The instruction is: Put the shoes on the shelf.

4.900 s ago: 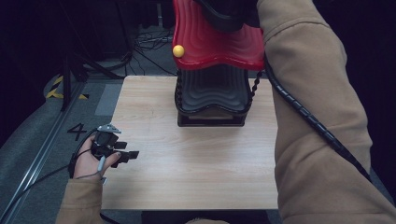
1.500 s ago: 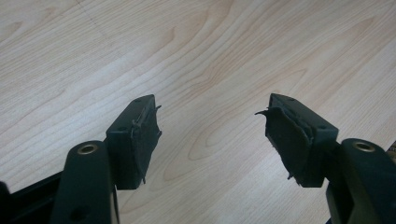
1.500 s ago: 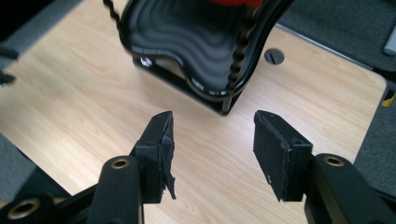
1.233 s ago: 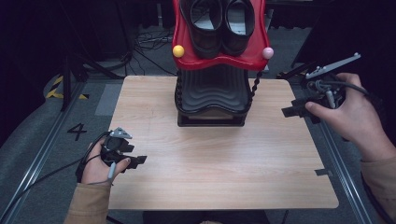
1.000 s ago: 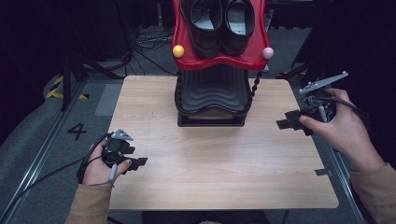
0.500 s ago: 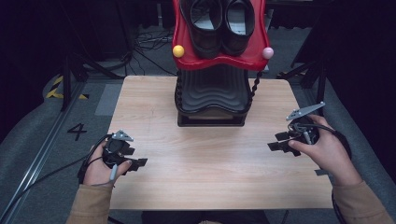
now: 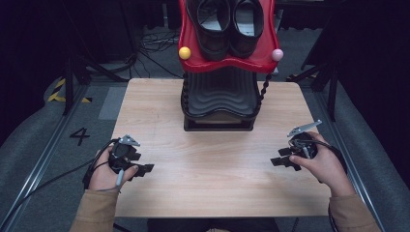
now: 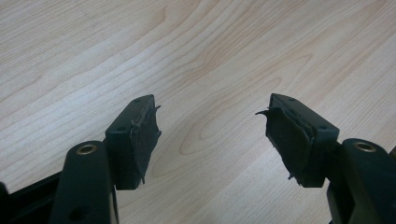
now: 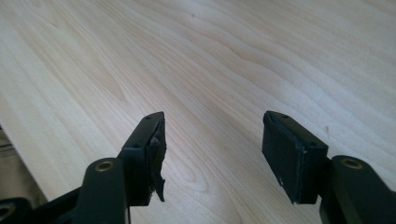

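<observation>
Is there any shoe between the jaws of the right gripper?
No, the right gripper stands open over bare table; the shoes sit on the red rack.

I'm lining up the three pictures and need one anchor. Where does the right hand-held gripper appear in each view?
High view: the right hand-held gripper is at lower right, low over the wooden table, jaws open and empty, pointing left.
Right gripper view: its own two black jaws rise from the bottom edge, apart, midpoint.
Left gripper view: I can't place it there; the black jaws belong to the left hand-held gripper.
Shared landmark: the table's pale wood grain.
</observation>
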`<action>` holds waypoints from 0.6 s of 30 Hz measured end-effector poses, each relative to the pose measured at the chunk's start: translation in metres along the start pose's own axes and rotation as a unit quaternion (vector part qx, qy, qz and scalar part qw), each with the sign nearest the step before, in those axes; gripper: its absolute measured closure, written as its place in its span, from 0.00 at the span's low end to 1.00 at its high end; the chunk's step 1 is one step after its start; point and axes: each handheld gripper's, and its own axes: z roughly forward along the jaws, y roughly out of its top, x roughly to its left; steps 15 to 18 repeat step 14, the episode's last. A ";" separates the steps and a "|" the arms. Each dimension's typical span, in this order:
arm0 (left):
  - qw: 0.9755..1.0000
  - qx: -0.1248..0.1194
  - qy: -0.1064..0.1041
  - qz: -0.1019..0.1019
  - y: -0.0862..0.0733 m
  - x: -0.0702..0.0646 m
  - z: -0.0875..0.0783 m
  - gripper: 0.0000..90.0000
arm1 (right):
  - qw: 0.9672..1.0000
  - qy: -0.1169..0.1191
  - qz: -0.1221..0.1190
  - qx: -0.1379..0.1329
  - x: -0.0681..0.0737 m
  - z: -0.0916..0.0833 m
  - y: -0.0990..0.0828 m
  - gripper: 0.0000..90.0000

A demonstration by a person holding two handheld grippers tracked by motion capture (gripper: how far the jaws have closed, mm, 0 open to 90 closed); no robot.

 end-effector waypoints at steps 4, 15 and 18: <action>1.000 0.002 0.000 0.000 0.001 0.000 0.002 0.38 | 1.000 -0.014 0.004 0.025 -0.007 0.013 -0.007 0.45; 1.000 0.009 0.005 0.001 0.001 0.000 0.006 0.38 | 0.999 -0.019 0.007 0.042 -0.014 0.025 -0.013 0.44; 1.000 0.009 0.005 0.001 0.001 0.000 0.006 0.38 | 0.999 -0.019 0.007 0.042 -0.014 0.025 -0.013 0.44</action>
